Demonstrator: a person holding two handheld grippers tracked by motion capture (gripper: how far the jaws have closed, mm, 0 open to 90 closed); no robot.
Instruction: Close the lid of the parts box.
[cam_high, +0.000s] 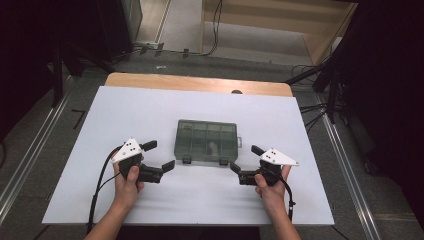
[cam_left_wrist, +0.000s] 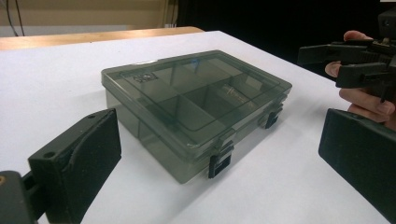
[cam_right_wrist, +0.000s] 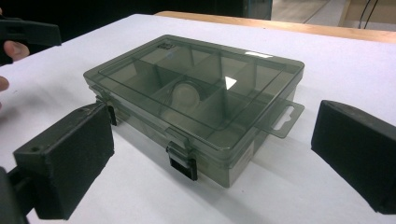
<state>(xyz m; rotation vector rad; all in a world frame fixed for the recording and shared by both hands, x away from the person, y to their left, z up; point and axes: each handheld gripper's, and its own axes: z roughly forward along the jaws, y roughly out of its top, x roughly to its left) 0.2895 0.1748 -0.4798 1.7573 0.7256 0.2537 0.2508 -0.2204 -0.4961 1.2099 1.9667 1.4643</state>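
We have 1 box (cam_high: 207, 140) in front of us, a smoky see-through organiser with its lid down, lying flat near the middle of the white table (cam_high: 150, 110). Its long axis runs left to right across the table, and its front wall, the one with 2 black latches (cam_left_wrist: 219, 164), faces us. Our left gripper (cam_high: 162, 155) sits just off the box's front-left corner and our right gripper (cam_high: 246, 159) just off its front-right corner, so the box lies ahead and inward from both, between the 2. Both grippers have their jaws spread wide with nothing between them; neither touches the box. In the high view the 2 hands look about equally near, each closest to the latch on its own side. In the right gripper view the nearer latch (cam_right_wrist: 181, 163) sits low and just ahead of the jaws, and a flat hang tab (cam_right_wrist: 283, 120) sticks out from the box's right end. Inside we count several divided compartments, and 1 pale, roundish item (cam_right_wrist: 185, 94) rests in a middle compartment; through the tinted lid we cannot quite tell what it is. We judge the latches come next, 1 per gripper.
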